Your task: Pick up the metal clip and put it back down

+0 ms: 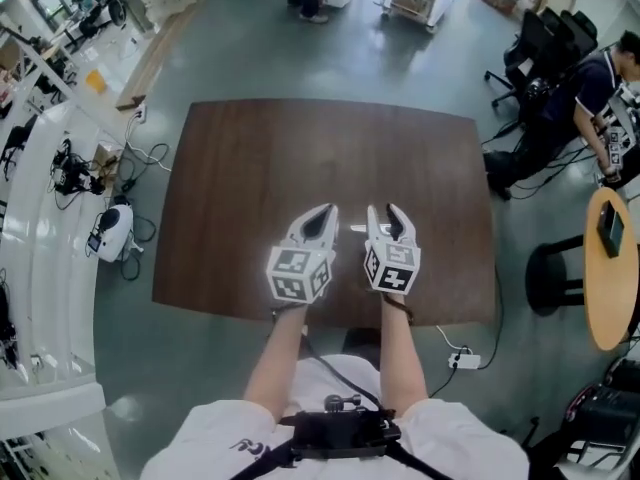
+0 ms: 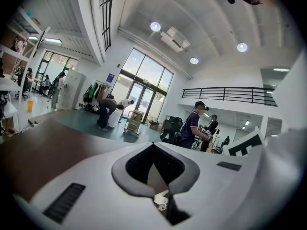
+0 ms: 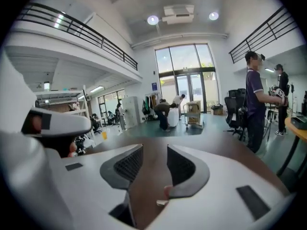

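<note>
Dark brown tabletop (image 1: 330, 148) on grey-green floor (image 1: 250, 48). White curved counter (image 1: 40, 218) at left; round wooden table (image 1: 610, 278) and black office chairs (image 1: 548, 30) at right. Far wall: tall glazed windows (image 3: 187, 75). Round ceiling lights (image 3: 153, 20) lit; black mezzanine railing (image 3: 76, 30) overhead.

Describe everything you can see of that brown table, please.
The table has a dark brown, wood-look top, roughly rectangular with rounded corners and slightly bowed edges. It stands on a grey floor; its legs are hidden. One small silvery piece, probably the metal clip, lies on it toward the front edge. The left gripper and right gripper are held over that part; whether they touch the top cannot be told.
</note>
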`<action>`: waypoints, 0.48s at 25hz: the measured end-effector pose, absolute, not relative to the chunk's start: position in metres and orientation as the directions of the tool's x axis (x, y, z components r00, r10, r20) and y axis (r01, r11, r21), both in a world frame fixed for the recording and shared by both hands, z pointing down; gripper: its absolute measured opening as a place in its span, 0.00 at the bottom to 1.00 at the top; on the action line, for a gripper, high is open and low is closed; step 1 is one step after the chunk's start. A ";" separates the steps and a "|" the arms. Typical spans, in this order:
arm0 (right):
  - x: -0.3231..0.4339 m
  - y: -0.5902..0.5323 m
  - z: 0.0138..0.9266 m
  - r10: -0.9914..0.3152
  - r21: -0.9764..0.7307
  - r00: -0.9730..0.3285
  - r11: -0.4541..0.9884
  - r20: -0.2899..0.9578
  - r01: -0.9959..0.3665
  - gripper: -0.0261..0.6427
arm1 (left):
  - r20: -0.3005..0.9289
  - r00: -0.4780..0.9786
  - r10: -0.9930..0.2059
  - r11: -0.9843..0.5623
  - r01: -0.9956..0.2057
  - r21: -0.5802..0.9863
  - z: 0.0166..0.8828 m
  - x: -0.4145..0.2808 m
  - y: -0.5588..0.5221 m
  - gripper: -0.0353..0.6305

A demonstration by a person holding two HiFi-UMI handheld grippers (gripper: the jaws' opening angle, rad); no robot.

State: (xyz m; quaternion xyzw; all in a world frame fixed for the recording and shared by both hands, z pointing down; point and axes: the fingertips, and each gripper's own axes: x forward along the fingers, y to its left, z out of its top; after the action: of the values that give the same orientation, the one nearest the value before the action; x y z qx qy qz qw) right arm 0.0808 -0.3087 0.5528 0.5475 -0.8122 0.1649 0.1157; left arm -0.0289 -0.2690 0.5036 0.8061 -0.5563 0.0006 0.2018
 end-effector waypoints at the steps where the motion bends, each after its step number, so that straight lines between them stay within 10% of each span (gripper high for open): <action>1: 0.075 -0.306 0.533 -0.863 -0.135 -0.385 0.360 0.329 -0.923 0.28 | 0.204 0.384 -0.901 -0.311 -0.897 0.314 0.492 -0.032 -0.266 0.07; 12: 0.036 -0.245 0.367 -0.888 -0.107 -0.458 0.459 -0.040 -0.882 0.05 | -0.008 0.420 -0.907 -0.413 -0.888 0.201 0.387 -0.050 -0.239 0.07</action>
State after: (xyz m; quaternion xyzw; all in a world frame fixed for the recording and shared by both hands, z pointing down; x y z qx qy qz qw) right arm 0.0358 -0.2452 0.3665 0.5188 -0.8530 0.0354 -0.0448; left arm -0.0498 -0.2385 0.3866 0.8387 -0.5352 -0.0576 0.0831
